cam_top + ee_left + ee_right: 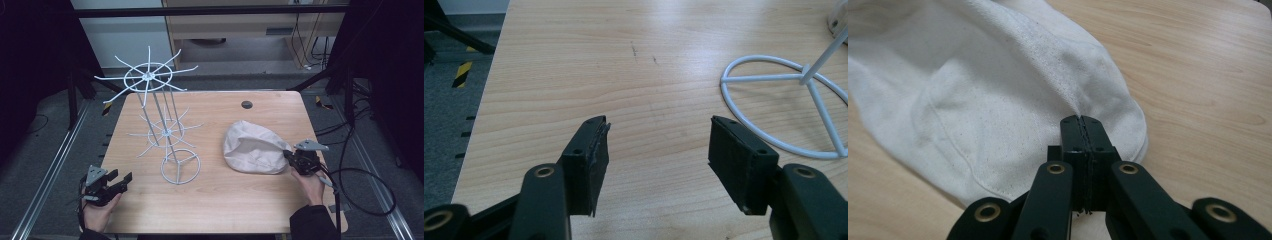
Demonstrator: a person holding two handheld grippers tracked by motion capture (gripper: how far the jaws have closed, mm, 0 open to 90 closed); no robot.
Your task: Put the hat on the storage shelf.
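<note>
A soft white cloth cap [252, 147] lies on the right half of the wooden table [225, 205]. My right gripper [288, 155] comes in from the right and is shut on a pinch of fabric at the cap's right edge. In the right gripper view the jaws of the right gripper [1081, 120] meet with the cap's cloth [998, 85] caught between the tips. My left gripper [125, 180] rests near the table's front left corner, open. Bare wood shows between the fingers of the left gripper [659, 125].
A tall white wire rack [167, 132] with spoked arms stands left of centre. Its ring base [180, 167] sits just right of the left gripper, and the ring base [784, 100] is in the left gripper view too. A dark grommet [246, 104] marks the table's far side. Cables [370, 195] loop off the right edge.
</note>
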